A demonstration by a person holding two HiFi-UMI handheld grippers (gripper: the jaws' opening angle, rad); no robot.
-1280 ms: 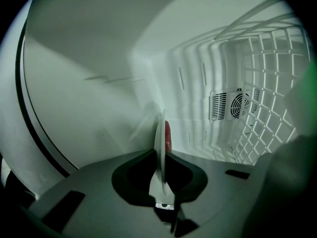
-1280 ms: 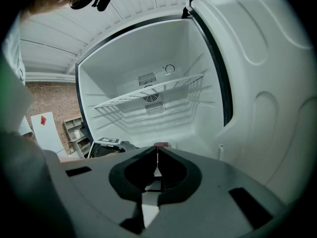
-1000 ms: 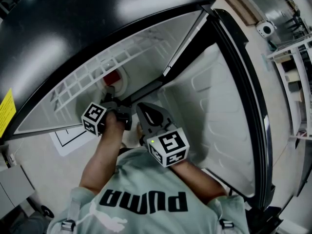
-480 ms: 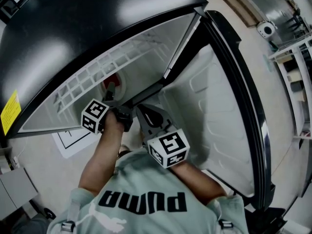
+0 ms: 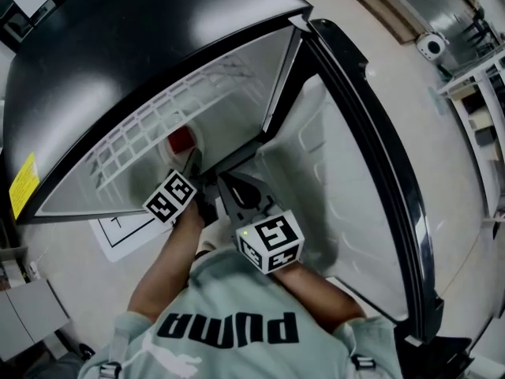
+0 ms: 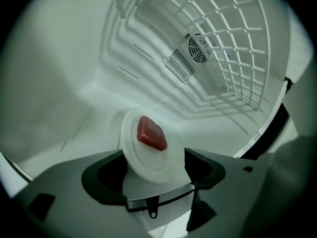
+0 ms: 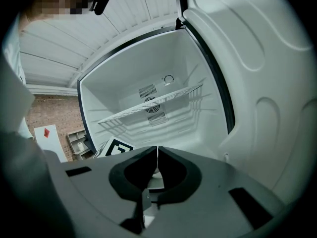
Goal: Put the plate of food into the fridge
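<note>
A white plate (image 6: 132,133) with a red piece of food (image 6: 151,133) lies on the fridge floor under the wire shelf (image 6: 233,58). My left gripper (image 6: 154,157) reaches into the fridge with its jaws opening. The plate's near edge sits between them, with a gap at the right jaw. In the head view the red food (image 5: 180,140) shows through the shelf, just beyond the left gripper (image 5: 193,168). My right gripper (image 7: 157,155) is shut on nothing and hangs outside, in front of the fridge opening, to the right of the left one.
The fridge door (image 5: 355,188) stands open to the right. A fan grille (image 6: 198,47) sits in the back wall. The black fridge top (image 5: 118,46) fills the upper left of the head view. A paper sheet (image 5: 118,234) lies on the floor at left.
The left gripper's marker cube has turned and drawn slightly back and to the right. More of the red food shows through the shelf. The right gripper has barely moved.
</note>
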